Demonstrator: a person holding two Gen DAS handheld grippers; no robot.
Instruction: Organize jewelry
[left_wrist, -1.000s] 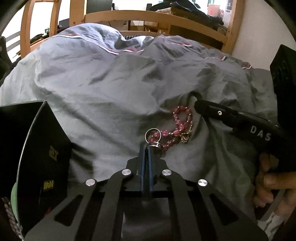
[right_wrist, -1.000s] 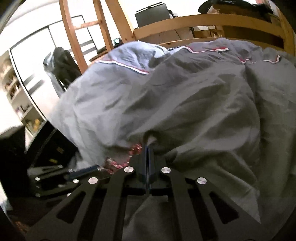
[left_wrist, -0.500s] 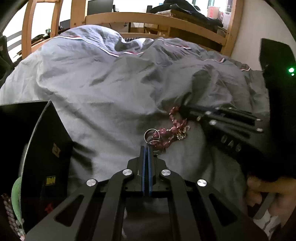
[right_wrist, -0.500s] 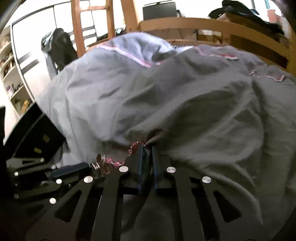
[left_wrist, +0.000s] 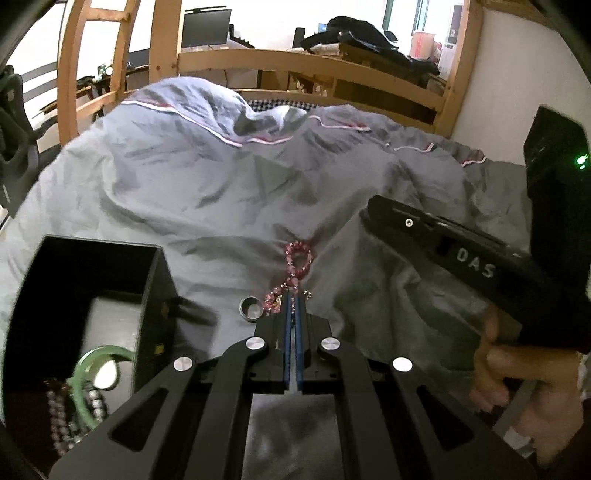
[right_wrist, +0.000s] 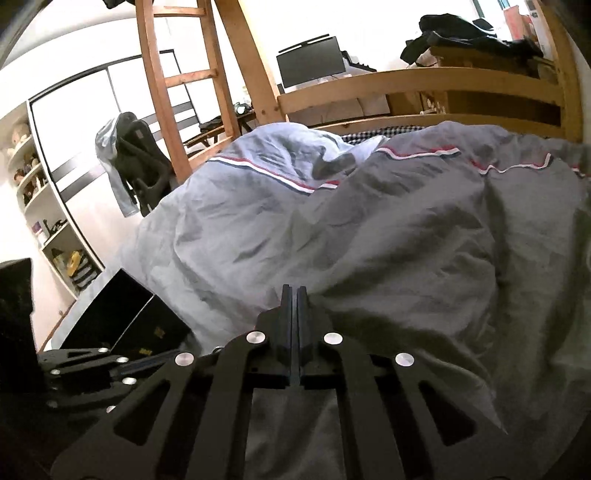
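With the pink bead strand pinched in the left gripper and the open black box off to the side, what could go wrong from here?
1. The left gripper pinches only one end of the pink bead strand; the rest trails on the grey duvet and could snag or slip free.
2. The silver ring hangs loosely beside the fingertips and might catch on the black box wall.
3. The right gripper hovers near and could bump the strand.

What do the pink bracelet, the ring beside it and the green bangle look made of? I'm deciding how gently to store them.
Pink bracelet: translucent faceted beads, glass or plastic, with small gold-toned links.
Ring: silvery metal, polished, by its bright reflections.
Green bangle: smooth, pale, slightly translucent; jade-like stone or glass, uncertain.
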